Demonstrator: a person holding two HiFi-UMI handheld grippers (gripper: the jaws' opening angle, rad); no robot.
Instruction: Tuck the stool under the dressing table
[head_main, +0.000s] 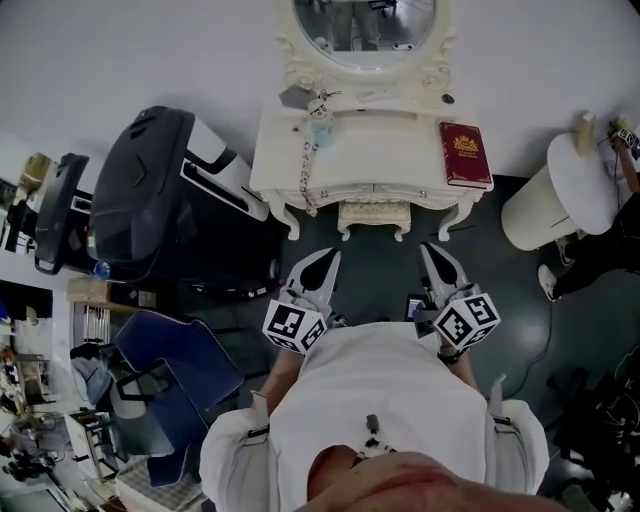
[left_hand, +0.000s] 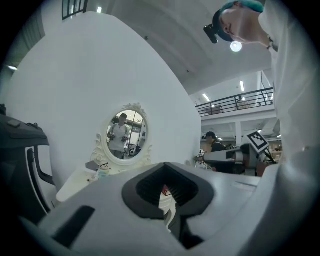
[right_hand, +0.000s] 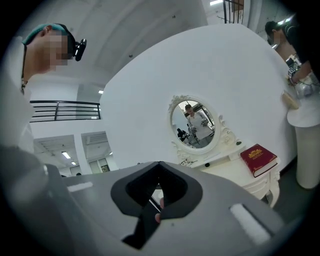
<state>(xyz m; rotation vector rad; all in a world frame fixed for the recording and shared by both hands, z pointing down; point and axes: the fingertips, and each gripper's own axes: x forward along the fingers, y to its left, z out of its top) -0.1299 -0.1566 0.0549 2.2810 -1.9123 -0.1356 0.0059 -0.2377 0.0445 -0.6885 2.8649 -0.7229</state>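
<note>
The white dressing table (head_main: 370, 150) with its oval mirror (head_main: 365, 25) stands against the far wall. The cream stool (head_main: 373, 215) sits between the table's front legs, only its front edge showing. My left gripper (head_main: 328, 260) and right gripper (head_main: 432, 252) are both shut and empty. They are held level close to my body, short of the stool and pointing at the table. In the left gripper view the mirror (left_hand: 126, 135) and table top (left_hand: 80, 182) show beyond the shut gripper (left_hand: 167, 202). The right gripper view shows the mirror (right_hand: 194, 122) beyond its shut gripper (right_hand: 155, 200). The stool is hidden in both gripper views.
A red book (head_main: 465, 153) lies on the table's right side. A large black chair (head_main: 140, 190) stands left of the table, with a blue chair (head_main: 175, 370) nearer me. A white round stand (head_main: 560, 200) and a person (head_main: 600, 250) are at the right.
</note>
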